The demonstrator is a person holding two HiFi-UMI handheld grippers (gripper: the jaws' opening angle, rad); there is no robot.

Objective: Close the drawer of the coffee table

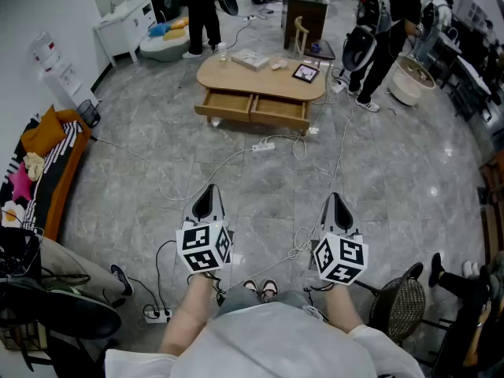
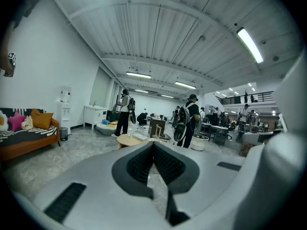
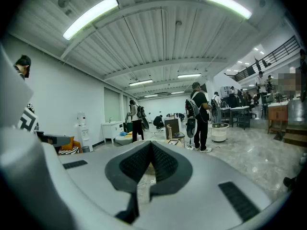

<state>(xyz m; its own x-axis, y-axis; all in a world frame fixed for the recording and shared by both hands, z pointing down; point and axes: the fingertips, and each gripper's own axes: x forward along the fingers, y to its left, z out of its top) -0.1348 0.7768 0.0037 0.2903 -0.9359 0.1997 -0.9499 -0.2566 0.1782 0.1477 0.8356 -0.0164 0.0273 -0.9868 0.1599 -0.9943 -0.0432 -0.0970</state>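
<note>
The coffee table (image 1: 260, 81), an oval wooden one, stands far up the grey stone floor in the head view, and its two front drawers sit side by side, both pulled out: the left drawer (image 1: 228, 105) and the right drawer (image 1: 279, 110) show their bare wooden insides. On the tabletop lie a white book (image 1: 250, 58) and a dark picture frame (image 1: 305, 72). On the floor just in front of the drawers lies a white power strip (image 1: 264, 146), with thin white cables trailing from it toward the person. Behind the table stands a small wooden chair (image 1: 300, 36); one person in dark trousers (image 1: 203, 10) stands to its left and another with a backpack (image 1: 386, 30) to its right. An orange sofa (image 1: 47, 172) runs along the left wall. Well short of the table, the left gripper (image 1: 208, 189) and the right gripper (image 1: 336, 198) are held side by side over open floor, both pointing toward the table. In each gripper's own view, the left gripper's (image 2: 153, 145) jaws are pressed together with nothing between them, and the right gripper's (image 3: 151, 145) jaws likewise meet tip to tip, empty.
</note>
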